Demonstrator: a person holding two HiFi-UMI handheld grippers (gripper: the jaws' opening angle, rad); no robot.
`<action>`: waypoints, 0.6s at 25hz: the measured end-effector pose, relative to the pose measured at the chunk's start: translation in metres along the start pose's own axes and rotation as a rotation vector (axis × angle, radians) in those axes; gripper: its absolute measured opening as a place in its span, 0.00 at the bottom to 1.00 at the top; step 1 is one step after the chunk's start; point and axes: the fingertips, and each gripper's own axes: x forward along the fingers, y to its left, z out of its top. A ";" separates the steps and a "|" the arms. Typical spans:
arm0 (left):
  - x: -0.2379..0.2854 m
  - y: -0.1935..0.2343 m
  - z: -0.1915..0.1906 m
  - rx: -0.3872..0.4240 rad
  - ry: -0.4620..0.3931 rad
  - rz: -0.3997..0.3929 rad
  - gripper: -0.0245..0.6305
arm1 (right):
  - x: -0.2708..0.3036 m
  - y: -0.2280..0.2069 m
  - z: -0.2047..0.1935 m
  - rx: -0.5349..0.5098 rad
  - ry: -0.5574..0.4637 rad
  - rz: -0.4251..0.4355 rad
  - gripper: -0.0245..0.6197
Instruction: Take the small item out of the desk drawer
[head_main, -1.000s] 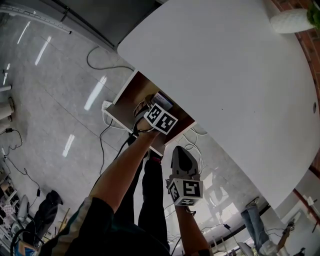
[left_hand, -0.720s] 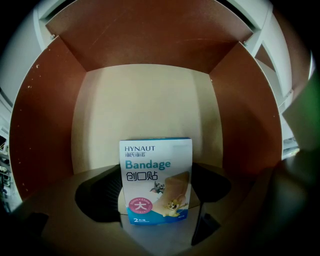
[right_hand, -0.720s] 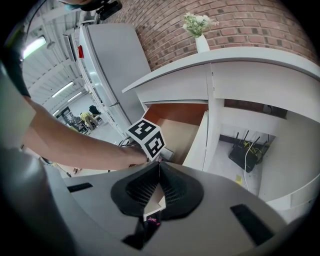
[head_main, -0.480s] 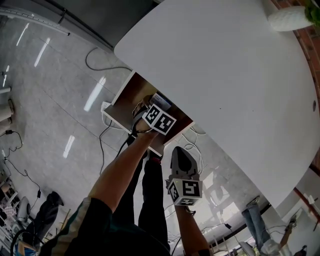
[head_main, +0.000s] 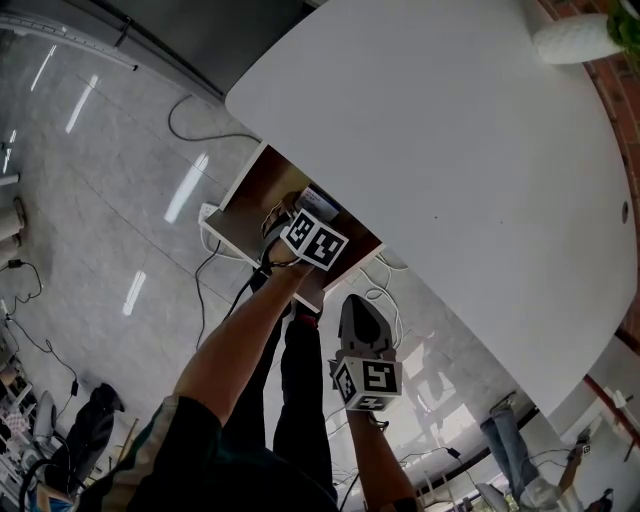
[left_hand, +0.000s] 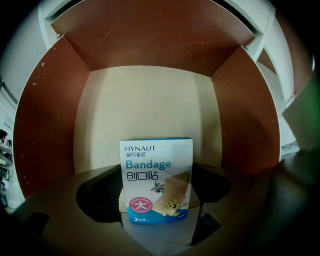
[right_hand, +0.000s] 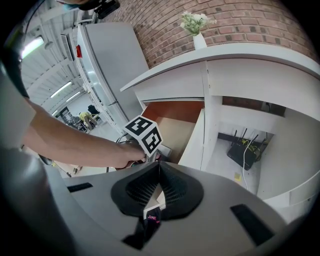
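In drawer (head_main: 252, 195) below worktop (head_main: 450, 150) edge: my left claw (left_hand: 155, 192) clamped on bandage box (left_hand: 156, 172), barely moved, not lifted yet; right claw (right_hand: 158, 186) closed, empty.

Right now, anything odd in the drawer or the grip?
Nothing stands out. The box sits upright and square between the left tongs, undamaged, inside the open drawer. The right tongs are shut on nothing, outside the drawer.

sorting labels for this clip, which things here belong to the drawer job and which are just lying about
Job in hand:
- bandage box, gripped in the left claw
- open drawer

Lying about:
- vase with flowers on the desk
- router under it
- right claw, shut and empty
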 end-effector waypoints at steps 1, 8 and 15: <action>-0.001 0.000 0.000 -0.008 -0.002 -0.002 0.69 | 0.000 0.000 0.001 -0.001 0.000 0.000 0.08; -0.013 0.003 0.000 -0.033 -0.004 -0.008 0.69 | -0.005 -0.003 0.015 0.001 -0.020 -0.010 0.08; -0.038 0.003 0.008 -0.042 -0.029 -0.005 0.69 | -0.014 0.008 0.027 -0.015 -0.029 -0.001 0.08</action>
